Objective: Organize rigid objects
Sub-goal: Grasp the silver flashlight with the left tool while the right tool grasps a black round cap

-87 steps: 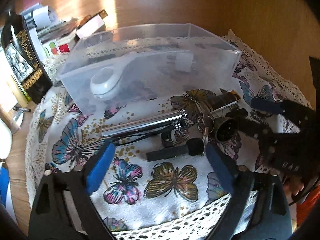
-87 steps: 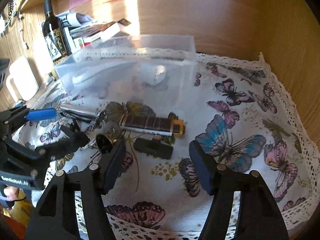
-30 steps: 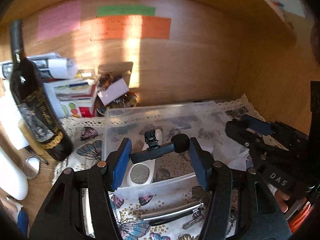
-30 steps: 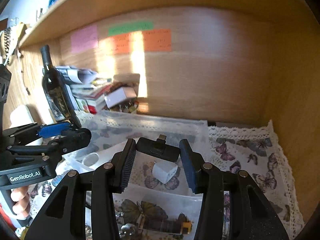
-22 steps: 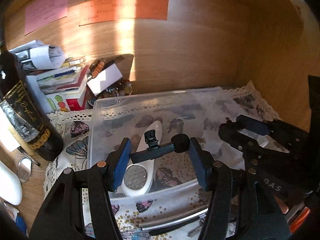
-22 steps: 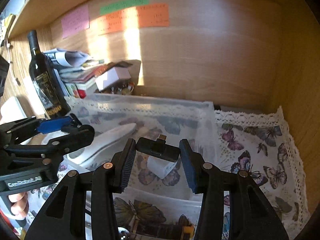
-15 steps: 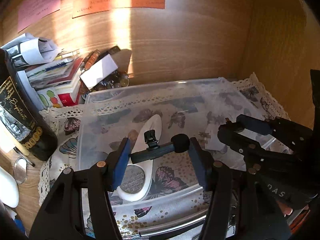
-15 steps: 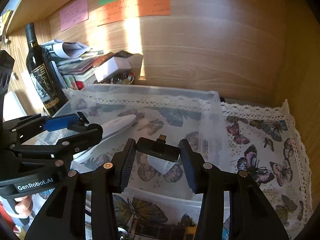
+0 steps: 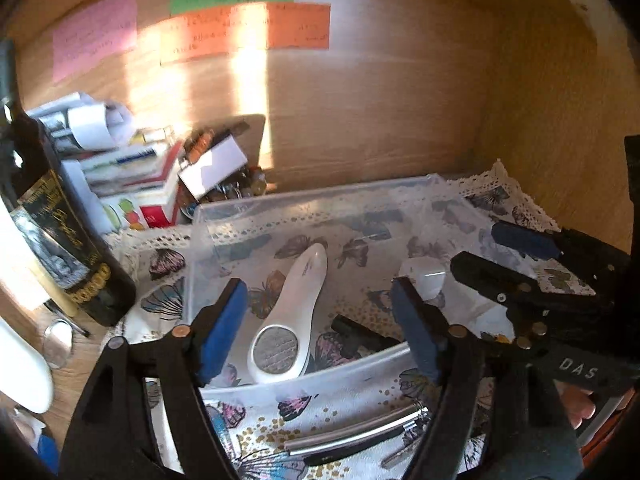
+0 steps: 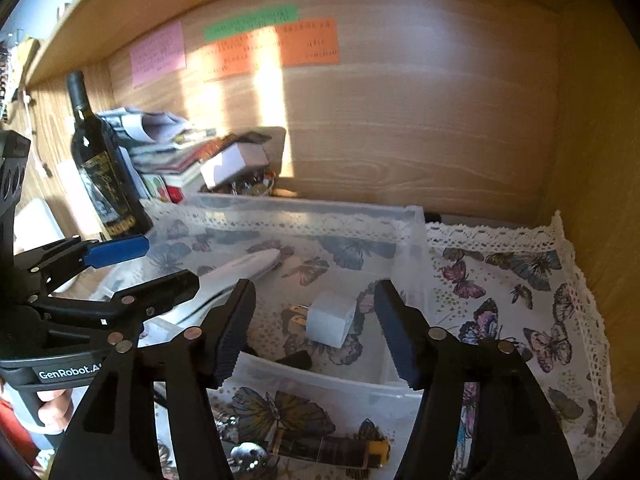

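A clear plastic bin (image 9: 280, 208) holds a white foot file (image 9: 288, 320), a white plug cube (image 9: 426, 280) and a black clip piece (image 9: 360, 336) lying on its floor. My left gripper (image 9: 320, 328) hangs over the bin's front part, its jaws opening with nothing between the blue pads. My right gripper (image 10: 316, 332) is over the plug cube (image 10: 330, 320), jaws opening and clear of it. A dark piece (image 10: 294, 360) lies by the bin's front wall (image 10: 320, 380). Each gripper shows in the other's view: left gripper (image 10: 160, 264), right gripper (image 9: 492, 250).
On the butterfly cloth (image 10: 520, 320) in front of the bin lie a silver tube (image 9: 360, 436), keys (image 10: 244, 454) and a brown bar with a yellow end (image 10: 332, 450). A wine bottle (image 10: 104, 172) and stacked books (image 9: 132, 176) stand left. Wooden walls close the back and right.
Both grippers have opened. The black clip piece has left the left jaws and lies in the bin. The small black adapter is gone from the right jaws.
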`<state>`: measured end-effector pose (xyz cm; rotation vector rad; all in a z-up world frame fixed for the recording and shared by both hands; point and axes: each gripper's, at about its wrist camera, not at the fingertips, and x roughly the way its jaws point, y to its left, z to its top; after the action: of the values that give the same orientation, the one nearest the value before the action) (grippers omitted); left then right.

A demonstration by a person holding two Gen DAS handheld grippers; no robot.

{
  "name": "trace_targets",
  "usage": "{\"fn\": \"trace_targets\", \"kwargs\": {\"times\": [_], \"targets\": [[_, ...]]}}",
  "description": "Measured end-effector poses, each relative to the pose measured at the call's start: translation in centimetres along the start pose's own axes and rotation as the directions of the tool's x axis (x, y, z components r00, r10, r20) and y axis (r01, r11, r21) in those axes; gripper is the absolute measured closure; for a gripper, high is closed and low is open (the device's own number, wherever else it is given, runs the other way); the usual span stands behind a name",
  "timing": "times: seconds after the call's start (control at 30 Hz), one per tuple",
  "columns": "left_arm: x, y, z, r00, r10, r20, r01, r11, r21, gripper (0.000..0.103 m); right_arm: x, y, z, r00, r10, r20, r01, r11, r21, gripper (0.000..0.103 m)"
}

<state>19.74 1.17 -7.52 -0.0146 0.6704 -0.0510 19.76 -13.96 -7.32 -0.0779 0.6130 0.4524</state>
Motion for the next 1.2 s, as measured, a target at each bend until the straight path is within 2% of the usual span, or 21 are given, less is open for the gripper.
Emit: {"fn": "trace_targets", "kwargs": {"times": [0.27,0.4,0.57,0.8,0.83,0.97,1.07,1.2], "targets": [[-4.6,-0.1,-0.7,0.998,-0.004,0.070,0.003,1.000,0.021,0.009,-4.3,0.9,-0.2,0.997,0.010,0.078,-0.009,1.000,-0.016,0.036],[-6.1,0.2,-1.6,0.997,-0.001,0.079,0.000,1.000,0.018,0.007,-5.8,1.5,-1.0,0.995,0.014,0.094,-0.011,0.999,-0.035,0.028],[-6.4,0.9,-3.4,0.999,0.011,0.044,-0.012,1.000,0.020,0.006,-6.3,1.7,-2.6,0.997,0.002,0.072,0.001,0.999,-0.038,0.028],[-4.6,1.1,-6.5,0.998,0.001,-0.057,0.000,1.000,0.026,0.007,-5.4,1.5,-5.5,1.000,0.011,-0.003,-0.011,1.000,-0.006,0.028],[-4.2,0.7,-7.0,0.998,0.000,-0.070,0.003,0.999,0.043,0.009,-5.2,1.5,-5.9,1.000,0.018,-0.017,-0.018,1.000,0.001,0.028],[-3.2,-0.7,-7.7,0.993,-0.032,-0.115,0.044,0.994,0.099,0.032,-4.1,1.3,-7.8,0.996,0.044,-0.082,-0.043,0.999,0.019,0.028],[-2.4,-1.7,-7.8,0.990,-0.048,-0.134,0.066,0.989,0.135,0.039,-3.1,1.6,-9.0,0.990,0.061,-0.130,-0.060,0.998,0.013,0.028],[-0.5,-2.9,-7.6,0.985,-0.046,-0.168,0.075,0.983,0.167,0.039,-2.2,1.9,-9.9,0.982,0.084,-0.172,-0.083,0.996,0.014,0.031]]}}
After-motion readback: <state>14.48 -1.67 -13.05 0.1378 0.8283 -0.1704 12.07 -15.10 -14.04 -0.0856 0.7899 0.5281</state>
